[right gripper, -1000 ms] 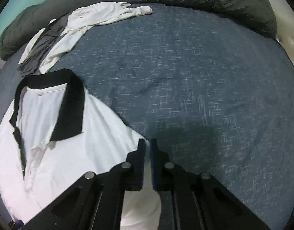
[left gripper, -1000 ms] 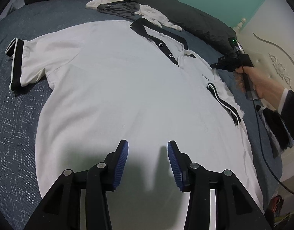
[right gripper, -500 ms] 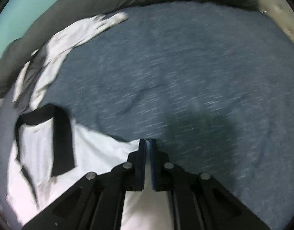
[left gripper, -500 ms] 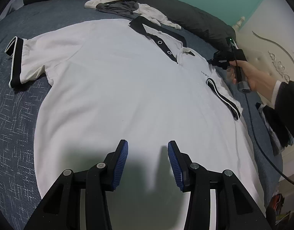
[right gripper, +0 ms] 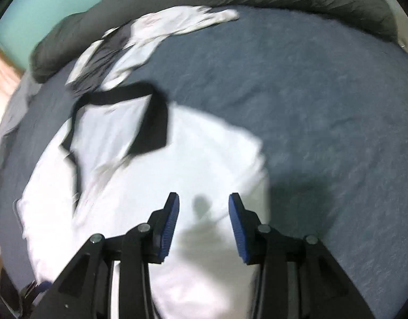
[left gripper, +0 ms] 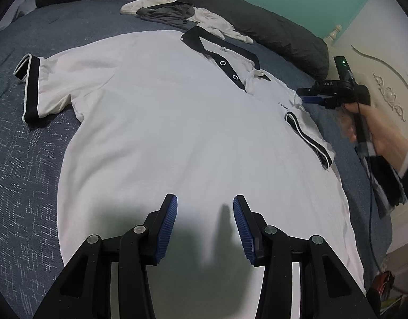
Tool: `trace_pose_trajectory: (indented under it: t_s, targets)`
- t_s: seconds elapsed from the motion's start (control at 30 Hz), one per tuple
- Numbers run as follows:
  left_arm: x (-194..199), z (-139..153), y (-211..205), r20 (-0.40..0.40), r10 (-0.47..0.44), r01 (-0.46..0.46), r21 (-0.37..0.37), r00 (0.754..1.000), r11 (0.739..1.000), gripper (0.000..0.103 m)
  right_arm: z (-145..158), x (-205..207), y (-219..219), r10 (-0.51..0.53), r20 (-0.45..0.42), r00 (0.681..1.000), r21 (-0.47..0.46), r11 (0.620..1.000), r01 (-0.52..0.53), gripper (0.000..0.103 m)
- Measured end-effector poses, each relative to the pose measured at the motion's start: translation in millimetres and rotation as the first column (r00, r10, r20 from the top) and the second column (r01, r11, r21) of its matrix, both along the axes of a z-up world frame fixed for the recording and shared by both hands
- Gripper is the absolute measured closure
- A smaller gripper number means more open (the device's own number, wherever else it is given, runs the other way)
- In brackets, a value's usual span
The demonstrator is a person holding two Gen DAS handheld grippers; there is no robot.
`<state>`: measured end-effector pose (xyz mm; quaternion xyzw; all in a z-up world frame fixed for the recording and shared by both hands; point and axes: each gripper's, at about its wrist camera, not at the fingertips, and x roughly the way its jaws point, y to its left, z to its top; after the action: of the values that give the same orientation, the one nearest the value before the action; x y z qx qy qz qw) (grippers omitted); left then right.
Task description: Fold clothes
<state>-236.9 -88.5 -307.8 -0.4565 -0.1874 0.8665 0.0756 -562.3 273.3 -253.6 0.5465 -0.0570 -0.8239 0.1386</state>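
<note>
A white polo shirt (left gripper: 177,122) with black collar and black sleeve cuffs lies spread flat, front up, on the blue bed. My left gripper (left gripper: 205,204) is open and empty over the shirt's lower hem. My right gripper (right gripper: 204,199) is open and empty above the shirt's right shoulder (right gripper: 204,159), by the black collar (right gripper: 150,122). In the left wrist view the right gripper (left gripper: 314,98) is hand-held beside the shirt's right sleeve (left gripper: 307,138).
A pile of white and grey clothes (left gripper: 182,13) lies past the collar, against a dark grey duvet roll (left gripper: 257,13). The blue bedspread (right gripper: 310,106) stretches right of the shirt. A white headboard (left gripper: 377,85) and a cable stand at the right.
My right gripper was shut on the shirt's shoulder edge and has now opened, letting the cloth go. The right view has swung and is blurred. The left gripper has barely moved.
</note>
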Motion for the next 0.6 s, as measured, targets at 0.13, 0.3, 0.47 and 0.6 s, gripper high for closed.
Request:
trace_pose_trajectory:
  t_s: [0.13,0.3,0.47,0.6]
  targets:
    - [-2,1,4,0.007,-0.011,0.011,-0.004,1.000,1.000,0.054,-5,12,-28,0.087,0.013,0.996,0.012,0.996,-0.088,0.064]
    - [2,4,1,0.006,-0.004,0.004,-0.006,1.000,1.000,0.054,-20,30,-52,0.164,0.056,0.985,0.058,0.984,-0.167,0.077]
    - [6,7,-2,0.000,-0.001,0.001,-0.005,1.000,1.000,0.054,-35,40,-61,0.223,0.097,0.970,0.010,0.974,-0.225,0.083]
    - [7,10,-3,-0.006,-0.001,0.001,-0.003,1.000,1.000,0.054,-15,42,-40,0.141,-0.003,0.990,-0.064,0.988,-0.141,0.083]
